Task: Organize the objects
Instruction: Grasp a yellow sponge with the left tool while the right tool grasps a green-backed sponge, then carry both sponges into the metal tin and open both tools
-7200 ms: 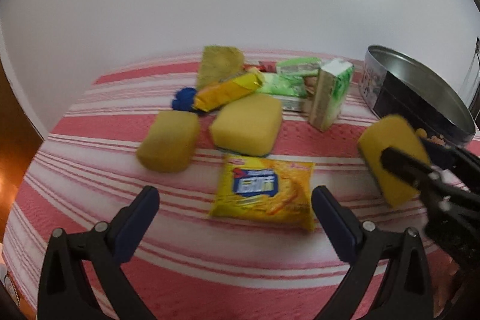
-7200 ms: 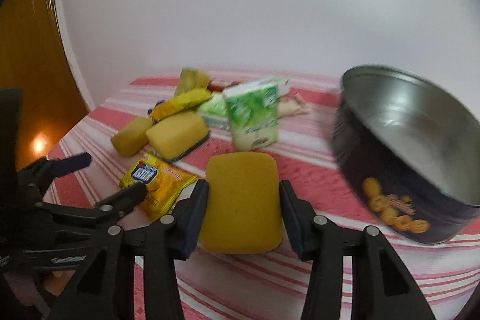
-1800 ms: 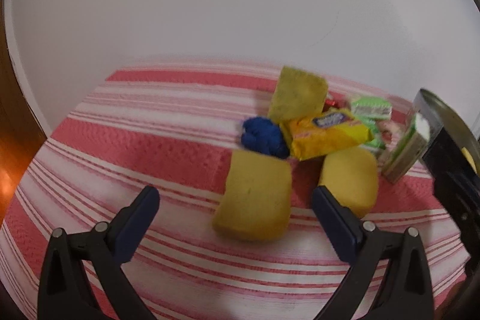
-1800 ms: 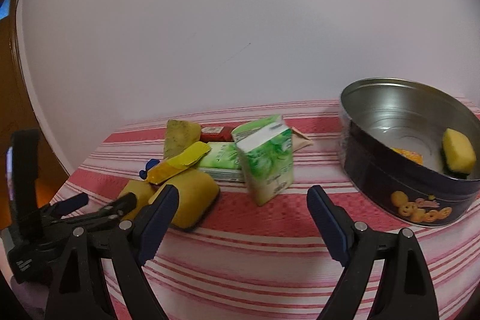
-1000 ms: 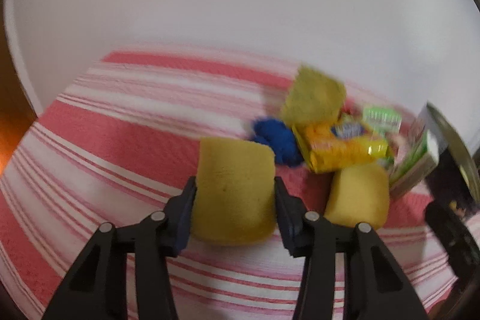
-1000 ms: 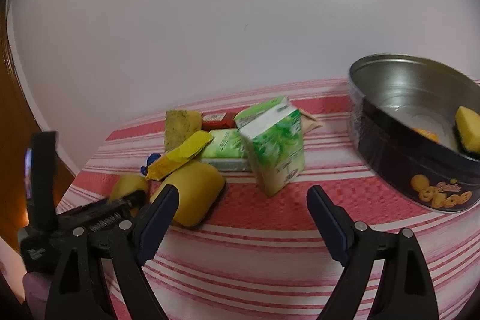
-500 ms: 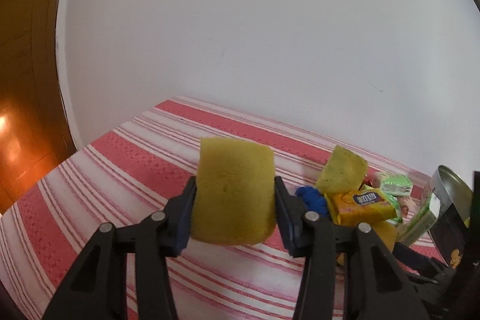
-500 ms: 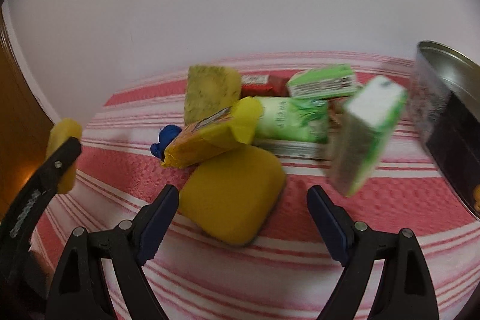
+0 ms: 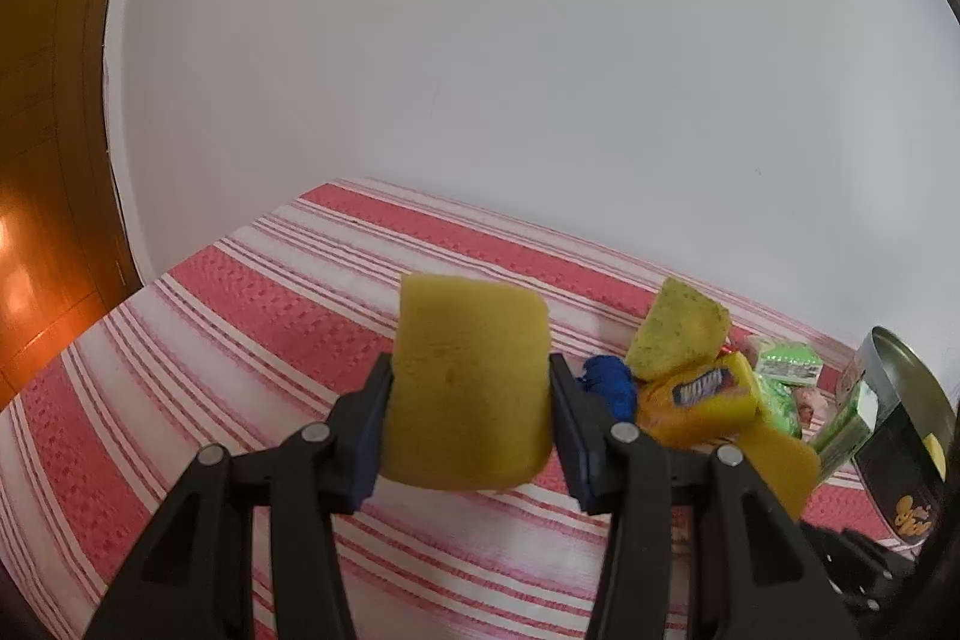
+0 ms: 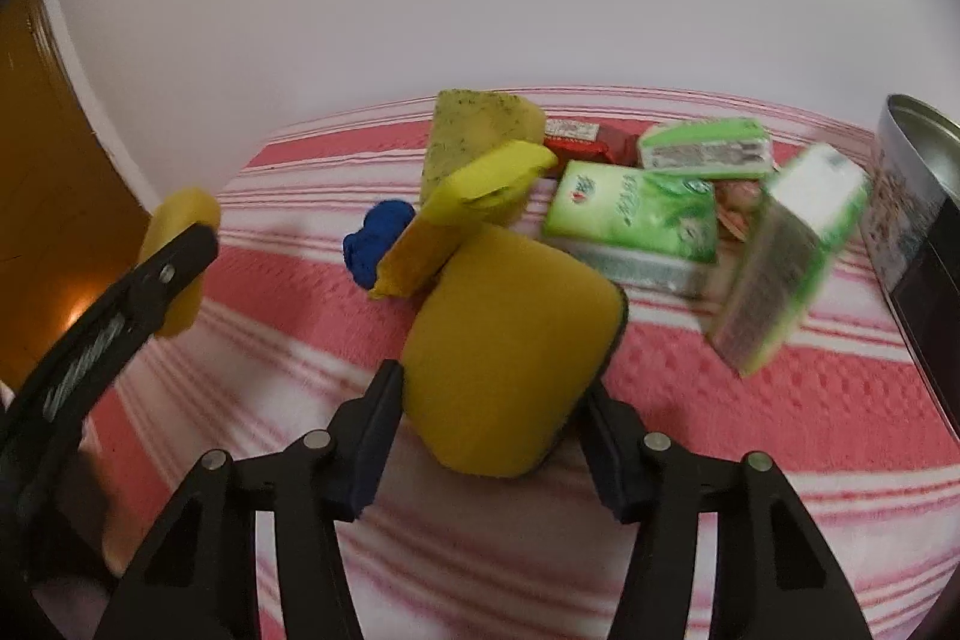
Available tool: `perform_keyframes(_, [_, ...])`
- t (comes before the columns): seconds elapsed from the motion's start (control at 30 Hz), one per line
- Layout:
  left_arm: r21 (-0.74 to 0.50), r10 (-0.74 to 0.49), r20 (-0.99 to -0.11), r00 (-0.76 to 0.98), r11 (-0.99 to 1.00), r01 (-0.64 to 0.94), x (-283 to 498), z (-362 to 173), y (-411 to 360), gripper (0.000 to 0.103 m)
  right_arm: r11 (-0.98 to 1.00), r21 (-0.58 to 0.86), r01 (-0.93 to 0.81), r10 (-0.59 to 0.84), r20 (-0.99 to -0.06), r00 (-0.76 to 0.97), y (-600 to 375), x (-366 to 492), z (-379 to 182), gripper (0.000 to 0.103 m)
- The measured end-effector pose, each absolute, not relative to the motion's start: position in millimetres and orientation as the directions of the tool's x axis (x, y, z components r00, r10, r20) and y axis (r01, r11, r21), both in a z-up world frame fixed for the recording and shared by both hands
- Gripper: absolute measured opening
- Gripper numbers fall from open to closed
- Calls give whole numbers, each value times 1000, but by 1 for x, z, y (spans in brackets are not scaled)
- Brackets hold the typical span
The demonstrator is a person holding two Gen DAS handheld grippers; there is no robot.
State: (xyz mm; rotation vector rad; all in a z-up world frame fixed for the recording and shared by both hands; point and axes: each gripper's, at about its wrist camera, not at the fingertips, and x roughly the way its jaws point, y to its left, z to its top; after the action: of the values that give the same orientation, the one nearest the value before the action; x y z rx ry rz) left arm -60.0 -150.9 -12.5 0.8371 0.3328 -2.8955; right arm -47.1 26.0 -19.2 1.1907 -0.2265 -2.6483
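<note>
- The left gripper (image 9: 471, 421) is clamped on a yellow sponge (image 9: 471, 382), its pads pressing both sides, and carries it clear of the striped desk (image 9: 240, 328); lifting it free lets it travel over the clutter, presumably toward the tin.
- The right gripper (image 10: 489, 439) has just been closing its jaws around a second yellow sponge (image 10: 510, 346) that lies flat on the desk. Both pads look to be against the sponge's sides, so the grip seems made though the sponge is not yet lifted.
- That sponge sits at the near edge of the pile, which is likely why it is taken next: nothing blocks the jaws.
- Behind it a yellow snack packet (image 10: 462, 214) leans on a speckled sponge (image 10: 474, 130), with a blue object (image 10: 378, 241) beside them and green cartons (image 10: 636, 214) to the right, one tilted carton (image 10: 780, 256) blurred.
- The metal tin (image 9: 900, 430) stands at the right end of the desk, open-topped, apparently the collecting place; something yellow shows inside it.
</note>
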Motion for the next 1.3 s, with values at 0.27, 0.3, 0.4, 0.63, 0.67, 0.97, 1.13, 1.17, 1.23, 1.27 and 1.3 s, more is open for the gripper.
perform_keyframes(0.27, [-180, -34, -522, -853, -972, 149, -55, -9, -149, 49, -946, 265, 184, -316, -640, -700, 60, -13, -7, 51])
perform_keyframes(0.3, [-180, -34, -520, -854, -973, 148, -54, -9, -149, 49, -948, 256, 190, -312, -627, -714, 61, -8, -4, 51])
perform_keyframes(0.4, [-180, -33, -510, -859, -973, 144, -52, -8, -147, 49, -951, 230, 205, -304, -581, -755, 66, 5, 6, 50])
perform_keyframes(0.63, [-178, -14, -458, -889, -978, 108, -45, -2, -139, 49, -973, 168, 158, -219, -458, -861, 83, 18, 33, 50])
perform_keyframes(0.67, [-176, -12, -448, -894, -979, 102, -44, -2, -137, 49, -976, 160, 147, -204, -446, -871, 85, 19, 35, 50])
perform_keyframes(0.97, [-196, 22, -418, -908, -978, 66, -33, 4, -122, 49, -997, 48, 56, -68, -324, -943, 110, 39, 54, 50])
perform_keyframes(1.13, [-179, 67, -397, -915, -984, 6, -24, 11, -92, 49, -1000, 21, -21, 14, -290, -957, 132, 38, 59, 50])
perform_keyframes(1.17, [-170, 77, -396, -915, -985, -9, -24, 13, -84, 49, -999, 26, -35, 26, -289, -957, 141, 40, 60, 50])
perform_keyframes(1.23, [-147, 94, -389, -917, -988, -39, -21, 17, -63, 49, -997, 36, -65, 51, -288, -956, 156, 40, 61, 50])
perform_keyframes(1.27, [-142, 103, -384, -918, -989, -52, -20, 19, -55, 49, -997, 39, -74, 59, -288, -956, 162, 40, 61, 50])
perform_keyframes(1.3, [-138, 111, -380, -918, -988, -62, -19, 21, -48, 49, -996, 42, -83, 68, -287, -956, 167, 40, 62, 50])
